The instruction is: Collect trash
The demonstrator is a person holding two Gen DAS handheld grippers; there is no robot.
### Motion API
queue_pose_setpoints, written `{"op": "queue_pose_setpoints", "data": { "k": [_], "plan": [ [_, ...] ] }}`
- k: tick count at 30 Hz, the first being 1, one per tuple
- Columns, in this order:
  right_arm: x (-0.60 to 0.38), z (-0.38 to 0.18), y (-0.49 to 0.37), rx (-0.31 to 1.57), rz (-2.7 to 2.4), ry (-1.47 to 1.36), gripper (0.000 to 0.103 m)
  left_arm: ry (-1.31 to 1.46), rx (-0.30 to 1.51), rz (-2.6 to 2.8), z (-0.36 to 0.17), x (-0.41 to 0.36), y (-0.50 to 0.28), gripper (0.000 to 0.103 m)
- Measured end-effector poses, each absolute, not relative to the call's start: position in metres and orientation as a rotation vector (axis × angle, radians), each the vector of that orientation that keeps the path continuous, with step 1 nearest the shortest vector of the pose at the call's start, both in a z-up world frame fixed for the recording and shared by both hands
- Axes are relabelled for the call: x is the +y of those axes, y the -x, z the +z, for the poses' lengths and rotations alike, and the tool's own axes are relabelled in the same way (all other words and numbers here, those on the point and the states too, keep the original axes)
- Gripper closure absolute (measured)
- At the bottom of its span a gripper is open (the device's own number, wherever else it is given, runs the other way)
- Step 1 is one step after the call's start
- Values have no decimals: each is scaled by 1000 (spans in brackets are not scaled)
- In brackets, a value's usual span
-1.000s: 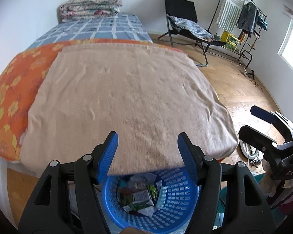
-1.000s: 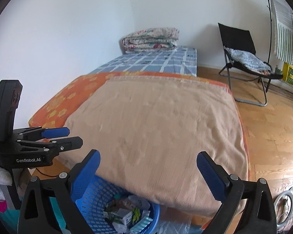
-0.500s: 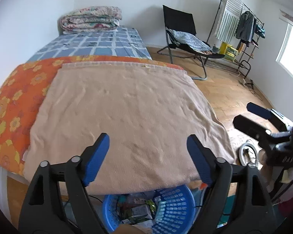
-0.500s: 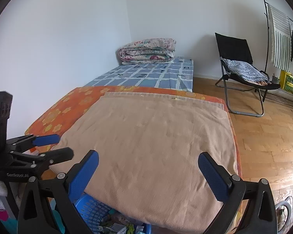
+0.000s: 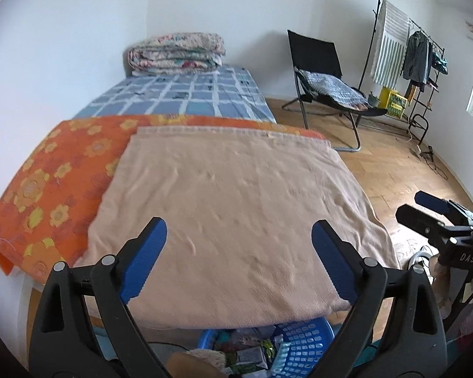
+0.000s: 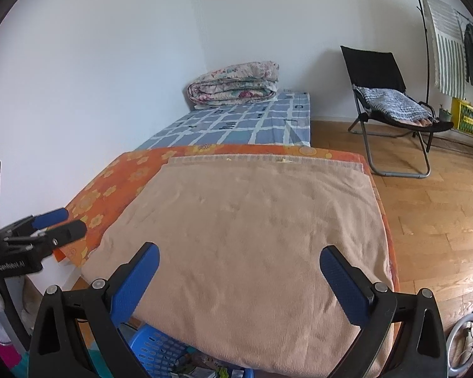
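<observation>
Since 1 second ago both cameras are tilting up and away from the blue basket [image 5: 302,346], which is sliding to the bottom edge of each view while the left gripper's fingers are spreading wider. The left gripper [image 5: 238,252] is now hovering above the beige blanket [image 5: 236,208] with its 2 blue-padded fingers spread wide and nothing between them. The right gripper [image 6: 239,274] is hovering over the same blanket, its fingers likewise spread and gripping nothing. The basket is sitting on the floor at the foot of the bed, partly tucked under the blanket's overhanging edge, and it is holding the trash [image 5: 255,351]: crumpled wrappers and packets piled inside. Beneath the blanket an orange flowered cover [image 5: 53,182] is showing on the left, with a blue checked sheet [image 5: 186,97] beyond it. A folding chair [image 6: 391,100] is standing on the wooden floor to the right.
</observation>
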State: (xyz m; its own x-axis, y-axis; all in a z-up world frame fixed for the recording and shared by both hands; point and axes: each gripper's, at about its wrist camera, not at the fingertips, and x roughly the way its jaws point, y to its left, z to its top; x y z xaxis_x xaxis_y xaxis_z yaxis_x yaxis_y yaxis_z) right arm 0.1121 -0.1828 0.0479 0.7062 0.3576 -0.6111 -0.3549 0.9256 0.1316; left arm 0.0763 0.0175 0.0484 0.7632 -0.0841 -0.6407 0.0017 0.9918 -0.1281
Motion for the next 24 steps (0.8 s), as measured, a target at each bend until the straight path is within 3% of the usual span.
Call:
{"op": "queue_pose_setpoints", "data": {
  "k": [4, 24],
  "plan": [
    [-179, 48, -110, 672, 402, 4, 0, 140, 678, -50, 55, 22, -72, 1],
    [-175, 47, -111, 673, 403, 20, 0, 144, 718, -7, 50, 25, -75, 1]
  ]
}}
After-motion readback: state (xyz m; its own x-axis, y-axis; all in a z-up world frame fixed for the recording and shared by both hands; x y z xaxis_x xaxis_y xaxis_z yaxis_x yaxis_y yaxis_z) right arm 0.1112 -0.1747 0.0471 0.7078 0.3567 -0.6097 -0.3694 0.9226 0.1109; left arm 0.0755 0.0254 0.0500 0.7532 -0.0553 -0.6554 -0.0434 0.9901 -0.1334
